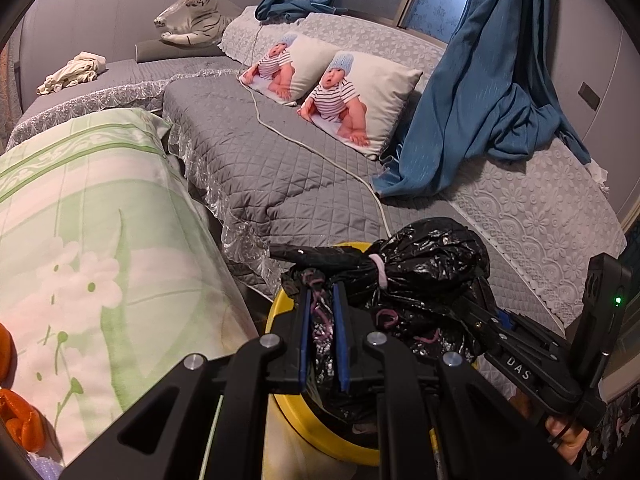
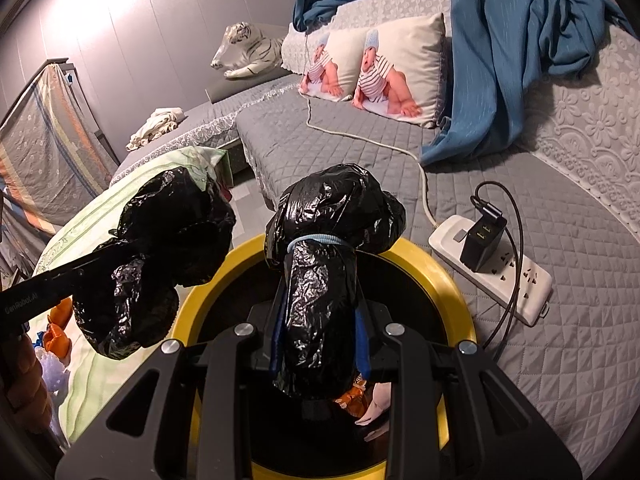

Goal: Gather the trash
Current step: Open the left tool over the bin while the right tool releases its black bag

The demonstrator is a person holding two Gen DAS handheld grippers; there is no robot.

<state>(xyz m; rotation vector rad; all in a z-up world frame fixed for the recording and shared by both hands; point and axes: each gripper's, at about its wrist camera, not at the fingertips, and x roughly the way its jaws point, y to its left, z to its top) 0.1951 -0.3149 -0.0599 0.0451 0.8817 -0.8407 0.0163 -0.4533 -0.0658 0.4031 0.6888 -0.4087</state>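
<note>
A yellow-rimmed bin (image 2: 440,280) stands against the grey quilted bed, with an orange wrapper (image 2: 352,396) down inside it. My right gripper (image 2: 320,320) is shut on a bunched black trash bag (image 2: 320,292) bound by a blue elastic band, held upright over the bin mouth. My left gripper (image 1: 323,300) is shut on thin black bag plastic (image 1: 320,336) with pink ties, above the bin's rim (image 1: 280,308). In the right wrist view the left gripper (image 2: 120,252) comes in from the left, buried in a black wad (image 2: 168,232). I cannot tell whether the two black bunches are joined.
On the bed to the right lies a white power strip (image 2: 524,280) with a black charger (image 2: 480,248) and a white cable (image 1: 320,156). A green floral pillow (image 1: 80,240) is on the left. Blue curtains (image 1: 480,100) and baby-print cushions (image 1: 352,100) are behind.
</note>
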